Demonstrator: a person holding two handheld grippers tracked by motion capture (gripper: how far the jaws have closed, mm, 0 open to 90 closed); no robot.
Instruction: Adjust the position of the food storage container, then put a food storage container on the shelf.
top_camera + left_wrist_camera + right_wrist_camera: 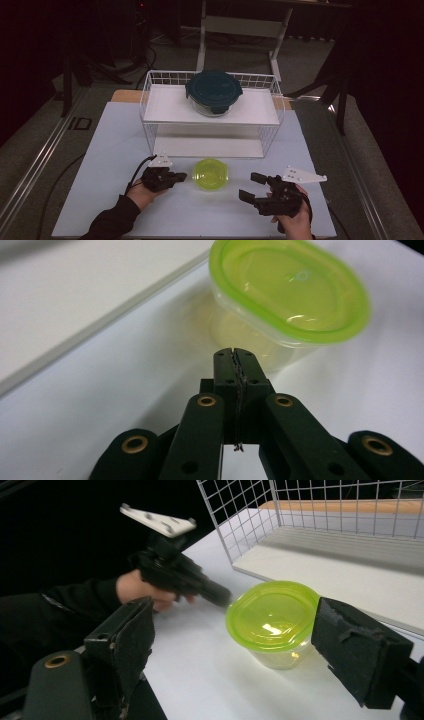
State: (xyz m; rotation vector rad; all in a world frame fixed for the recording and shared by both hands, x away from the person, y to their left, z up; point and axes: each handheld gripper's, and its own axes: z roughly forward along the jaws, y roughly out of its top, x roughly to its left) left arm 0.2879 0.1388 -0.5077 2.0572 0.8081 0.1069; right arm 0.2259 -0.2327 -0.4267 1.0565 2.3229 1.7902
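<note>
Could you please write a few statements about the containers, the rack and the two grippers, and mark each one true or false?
1. The green-lidded tub stands on the table between the two grippers. True.
2. The left gripper is wide open. False: its jaws are pressed together, with nothing between them.
3. The right gripper is open, its jaws apart on either side of the green-lidded tub in its own view. True.
4. The dark-lidded bowl sits on the lower shelf of the wire rack. False: it sits on the upper shelf.
5. The green-lidded tub has its lid off. False: the lid is on it.
</note>
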